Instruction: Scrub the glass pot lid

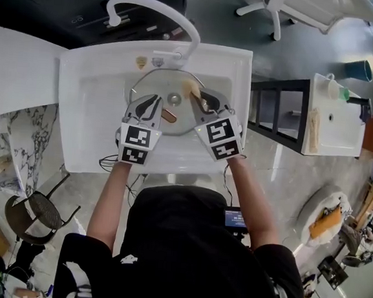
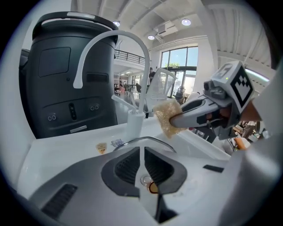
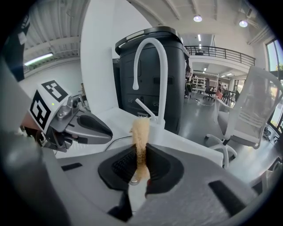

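The glass pot lid (image 1: 154,82) lies in the white sink basin (image 1: 84,130), its metal knob (image 1: 174,99) at the centre and a small brown piece (image 1: 168,116) beside it. My left gripper (image 1: 157,102) hangs over the lid's left half, jaws shut, and I see nothing held between them (image 2: 142,150). The lid's far rim (image 2: 146,138) arcs just beyond its tips. My right gripper (image 1: 199,95) is over the lid's right half, shut on a tan scrub sponge (image 1: 192,87) that sticks out past its tips (image 3: 140,132). The sponge (image 2: 167,115) hangs above the lid.
A white arched faucet (image 1: 161,10) stands behind the basin, with two small stickers (image 1: 141,61) on the back wall. A black bin (image 2: 57,75) stands behind the sink. A white counter (image 1: 18,65) adjoins on the left, a black shelf frame (image 1: 277,114) on the right.
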{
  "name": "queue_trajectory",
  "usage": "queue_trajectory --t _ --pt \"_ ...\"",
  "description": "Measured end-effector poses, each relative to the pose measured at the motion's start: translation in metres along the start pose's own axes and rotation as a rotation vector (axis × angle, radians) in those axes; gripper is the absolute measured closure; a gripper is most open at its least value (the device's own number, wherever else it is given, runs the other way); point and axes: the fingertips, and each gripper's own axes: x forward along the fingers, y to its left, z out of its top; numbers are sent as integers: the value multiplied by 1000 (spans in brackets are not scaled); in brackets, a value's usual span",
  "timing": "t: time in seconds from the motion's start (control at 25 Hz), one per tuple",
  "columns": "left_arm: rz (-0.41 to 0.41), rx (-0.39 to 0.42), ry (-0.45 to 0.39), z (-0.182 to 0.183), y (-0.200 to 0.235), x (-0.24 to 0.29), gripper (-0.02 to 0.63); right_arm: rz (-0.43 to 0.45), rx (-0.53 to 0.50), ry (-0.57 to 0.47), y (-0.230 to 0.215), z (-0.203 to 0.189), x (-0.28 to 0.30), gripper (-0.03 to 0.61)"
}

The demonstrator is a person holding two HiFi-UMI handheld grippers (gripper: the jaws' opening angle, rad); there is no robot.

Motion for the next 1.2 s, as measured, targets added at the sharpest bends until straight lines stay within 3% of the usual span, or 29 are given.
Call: queue_trajectory --t 0.32,0.48,0.8,0.96,1.2 --pt "-55 5 88 -23 -4 28 601 16 8 47 -3 -28 16 554" --pt "-87 1 134 -35 -11 38 520 25 15 65 -2 -38 18 554" --pt "-69 21 180 -51 -2 57 391 28 37 90 -4 -59 22 554" --pt "-65 25 213 -59 3 65 354 30 42 99 -5 -65 24 554" --pt "-52 30 249 -66 3 75 350 29 43 109 -8 -72 26 554"
